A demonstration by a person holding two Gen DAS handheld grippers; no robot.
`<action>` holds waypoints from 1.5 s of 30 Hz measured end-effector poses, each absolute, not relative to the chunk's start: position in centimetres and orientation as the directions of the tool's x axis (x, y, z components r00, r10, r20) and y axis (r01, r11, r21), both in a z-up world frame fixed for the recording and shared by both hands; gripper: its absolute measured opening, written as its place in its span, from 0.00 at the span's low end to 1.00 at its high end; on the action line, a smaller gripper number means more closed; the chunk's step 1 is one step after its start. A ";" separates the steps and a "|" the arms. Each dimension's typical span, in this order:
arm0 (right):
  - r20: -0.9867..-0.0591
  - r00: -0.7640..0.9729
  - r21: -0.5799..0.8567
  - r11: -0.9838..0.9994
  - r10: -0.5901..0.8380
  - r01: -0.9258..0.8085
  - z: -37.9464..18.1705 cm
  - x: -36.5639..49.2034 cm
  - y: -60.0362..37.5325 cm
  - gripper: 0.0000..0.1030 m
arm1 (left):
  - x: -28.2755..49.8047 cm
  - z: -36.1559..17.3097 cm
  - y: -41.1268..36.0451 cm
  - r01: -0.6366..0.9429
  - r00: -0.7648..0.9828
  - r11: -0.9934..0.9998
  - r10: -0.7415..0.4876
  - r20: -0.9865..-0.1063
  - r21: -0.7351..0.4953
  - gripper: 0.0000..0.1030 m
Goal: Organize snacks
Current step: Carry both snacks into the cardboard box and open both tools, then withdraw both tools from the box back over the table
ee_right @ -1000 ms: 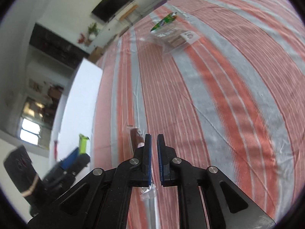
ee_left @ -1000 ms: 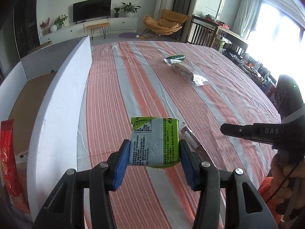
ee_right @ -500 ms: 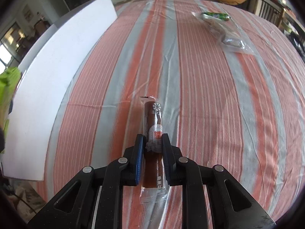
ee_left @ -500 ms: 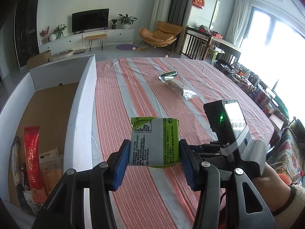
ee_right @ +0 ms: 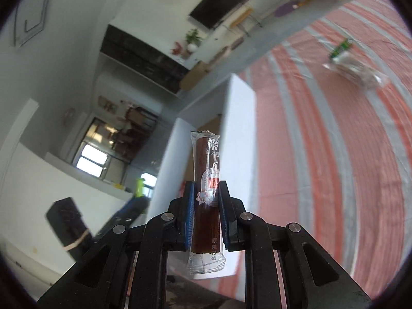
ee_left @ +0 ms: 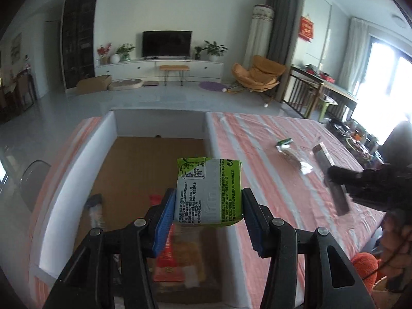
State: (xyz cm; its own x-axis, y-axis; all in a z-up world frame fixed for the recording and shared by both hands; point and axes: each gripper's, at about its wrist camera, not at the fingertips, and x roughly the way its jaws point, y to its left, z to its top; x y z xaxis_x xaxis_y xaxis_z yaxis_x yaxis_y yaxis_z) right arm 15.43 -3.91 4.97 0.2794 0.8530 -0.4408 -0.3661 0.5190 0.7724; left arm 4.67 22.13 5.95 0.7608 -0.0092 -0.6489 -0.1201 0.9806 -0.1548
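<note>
Striped tablecloth; green packet shows small Chinese print.

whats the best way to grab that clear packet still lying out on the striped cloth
Grip the clear packet across its narrow width near the middle, coming down from above. It lies flat on the striped tablecloth, so only its long edges offer purchase; the small green packet sits at its far end, so stay clear of that.

both grippers are black, with blue-padded fingers and silver screws.
</note>
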 end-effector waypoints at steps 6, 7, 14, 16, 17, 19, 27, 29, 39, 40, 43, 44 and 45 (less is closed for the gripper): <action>-0.465 0.200 0.716 0.499 0.862 -0.488 5.4 13.6 5.7 0.25 | 3.6 2.7 27.1 -0.296 0.698 0.953 0.168 -0.696 -0.067 0.52; -0.501 0.210 0.680 0.533 0.839 -0.503 4.8 13.4 6.5 0.28 | 3.6 1.9 27.5 -0.326 0.675 0.945 0.204 -0.709 -0.038 0.55; -0.623 0.484 0.350 0.772 0.615 -0.530 1.8 13.0 0.9 0.64 | 3.6 -0.9 26.7 -0.348 0.641 0.938 0.249 -0.726 0.015 0.96; -0.647 0.593 0.222 0.862 0.480 -0.455 0.1 13.7 -2.5 0.68 | 4.1 -0.8 25.4 -0.311 0.662 0.950 0.208 -0.720 -0.011 0.96; -0.659 0.642 0.152 0.906 0.391 -0.396 -1.1 13.9 -4.5 0.69 | 4.6 -0.6 24.6 -0.287 0.675 0.958 0.183 -0.715 -0.027 0.96; -0.680 0.699 0.036 0.963 0.220 -0.268 -3.8 14.8 -8.3 0.69 | 5.3 0.1 22.4 -0.225 0.705 0.973 0.123 -0.698 -0.055 0.96; -0.731 0.680 0.095 0.980 -0.052 0.177 -10.0 16.3 -21.6 0.69 | 8.5 1.7 10.1 0.085 0.730 0.992 -0.126 -0.672 -0.094 1.00; -0.706 0.707 0.152 0.965 -0.046 0.215 -9.5 16.4 -23.1 0.69 | 9.7 1.1 7.1 0.147 0.698 0.983 -0.181 -0.693 -0.109 1.00; -0.725 0.678 0.127 0.945 -0.120 0.303 -10.5 17.4 -24.0 0.69 | 16.1 -6.8 -2.8 0.166 0.647 0.986 -0.087 -0.758 0.028 1.00; -0.726 0.676 0.118 0.945 -0.127 0.304 -10.6 17.4 -23.9 0.69 | 16.9 -7.9 -3.0 0.156 0.638 0.987 -0.068 -0.767 0.042 1.00; -0.740 0.661 0.107 0.947 -0.128 0.304 -11.0 17.7 -24.0 0.69 | 19.2 -10.8 -3.2 0.128 0.600 0.991 -0.047 -0.799 0.038 1.00; -0.747 0.653 0.111 0.946 -0.123 0.305 -11.2 17.8 -24.1 0.69 | 19.8 -11.6 -3.0 0.115 0.589 0.993 -0.044 -0.807 0.030 1.00; -0.757 0.644 0.116 0.945 -0.116 0.307 -11.4 17.9 -24.2 0.69 | 20.2 -12.3 -2.9 0.101 0.580 0.995 -0.042 -0.814 0.021 1.00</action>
